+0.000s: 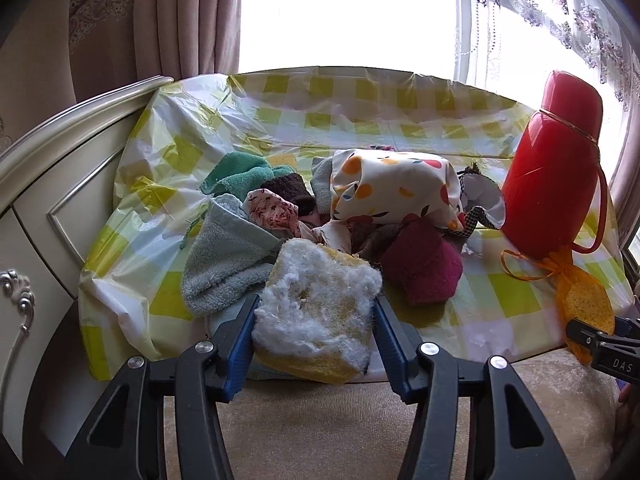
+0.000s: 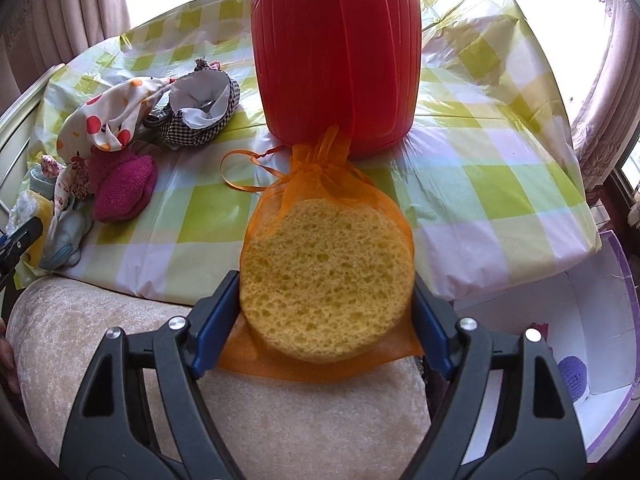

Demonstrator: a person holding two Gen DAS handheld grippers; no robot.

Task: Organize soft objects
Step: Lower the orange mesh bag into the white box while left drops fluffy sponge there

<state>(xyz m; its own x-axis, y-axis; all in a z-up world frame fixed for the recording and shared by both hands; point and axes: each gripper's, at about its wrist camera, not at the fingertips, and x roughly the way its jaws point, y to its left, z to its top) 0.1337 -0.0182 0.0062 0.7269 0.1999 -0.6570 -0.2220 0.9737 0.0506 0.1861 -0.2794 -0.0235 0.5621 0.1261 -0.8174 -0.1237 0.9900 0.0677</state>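
My left gripper [image 1: 316,312] is shut on a yellow sponge with a torn white top [image 1: 320,304], at the near edge of the checked table [image 1: 500,300]. Behind it lies a pile of soft things: a grey-green towel [image 1: 224,264], a teal towel [image 1: 236,172], a fruit-print cloth pouch [image 1: 392,192] and a magenta knitted piece [image 1: 424,268]. My right gripper [image 2: 326,300] is shut on a round yellow sponge in an orange mesh bag [image 2: 328,272], at the table's front edge. That bag also shows in the left wrist view [image 1: 584,300].
A tall red thermos [image 1: 556,168] stands on the table's right side, just behind the mesh bag [image 2: 336,52]. A beige cushioned seat [image 2: 120,320] lies below the grippers. A white box [image 2: 592,320] with a purple knitted item sits lower right. A cream cabinet [image 1: 40,208] stands left.
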